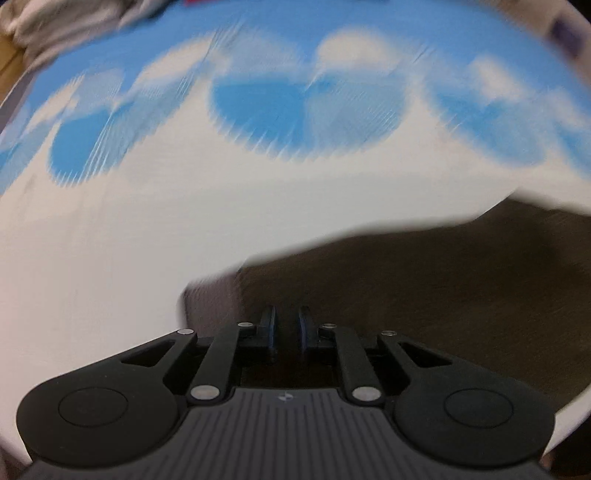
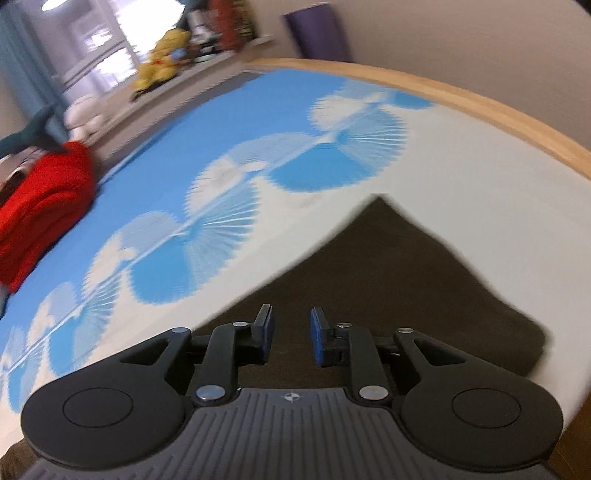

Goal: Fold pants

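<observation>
Dark brown pants (image 1: 406, 288) lie flat on a bed sheet (image 1: 147, 221) that is white with blue fan shapes. My left gripper (image 1: 288, 326) points down at the pants' edge. Its pads stand almost together with a thin fold of the dark fabric between them. In the right wrist view the pants (image 2: 388, 277) show a pointed corner far from me and a folded, rounded edge at the right. My right gripper (image 2: 291, 332) hovers over them with its blue pads apart and nothing pressed between them.
A red garment (image 2: 44, 206) lies bunched at the sheet's left. A wooden bed frame (image 2: 480, 107) borders the far right edge, and a purple object (image 2: 317, 33) stands behind it. Plush toys (image 2: 162, 62) sit on a ledge. Pale crumpled cloth (image 1: 55, 26) lies at the top left.
</observation>
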Action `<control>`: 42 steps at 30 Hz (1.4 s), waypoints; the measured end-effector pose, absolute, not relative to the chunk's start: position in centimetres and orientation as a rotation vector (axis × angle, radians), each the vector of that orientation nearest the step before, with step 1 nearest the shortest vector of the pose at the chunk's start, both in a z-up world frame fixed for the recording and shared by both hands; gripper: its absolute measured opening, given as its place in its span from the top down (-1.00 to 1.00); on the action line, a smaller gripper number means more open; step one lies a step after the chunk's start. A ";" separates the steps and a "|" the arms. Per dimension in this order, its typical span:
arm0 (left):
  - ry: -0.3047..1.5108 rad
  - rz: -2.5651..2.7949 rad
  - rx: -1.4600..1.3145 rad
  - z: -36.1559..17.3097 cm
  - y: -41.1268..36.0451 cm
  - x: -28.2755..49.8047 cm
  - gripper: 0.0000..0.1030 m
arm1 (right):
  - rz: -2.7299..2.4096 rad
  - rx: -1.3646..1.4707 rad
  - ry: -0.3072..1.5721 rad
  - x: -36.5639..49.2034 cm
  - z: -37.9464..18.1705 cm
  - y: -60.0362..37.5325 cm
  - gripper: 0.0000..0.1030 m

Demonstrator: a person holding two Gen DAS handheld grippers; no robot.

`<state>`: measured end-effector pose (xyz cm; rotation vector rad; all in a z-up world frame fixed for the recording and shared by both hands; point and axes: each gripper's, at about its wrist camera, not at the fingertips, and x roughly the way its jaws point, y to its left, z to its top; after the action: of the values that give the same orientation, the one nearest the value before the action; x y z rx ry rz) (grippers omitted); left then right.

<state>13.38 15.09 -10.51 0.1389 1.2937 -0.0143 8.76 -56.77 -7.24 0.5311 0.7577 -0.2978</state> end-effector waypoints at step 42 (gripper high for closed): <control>1.071 -0.353 0.044 -6.8 1.8 15.8 0.70 | -0.500 0.717 0.754 8.0 -8.4 -62.8 0.20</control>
<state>15.77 1.75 -6.81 0.0437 1.0710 -0.3528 8.02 -62.75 -8.43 0.7174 0.7545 -0.4998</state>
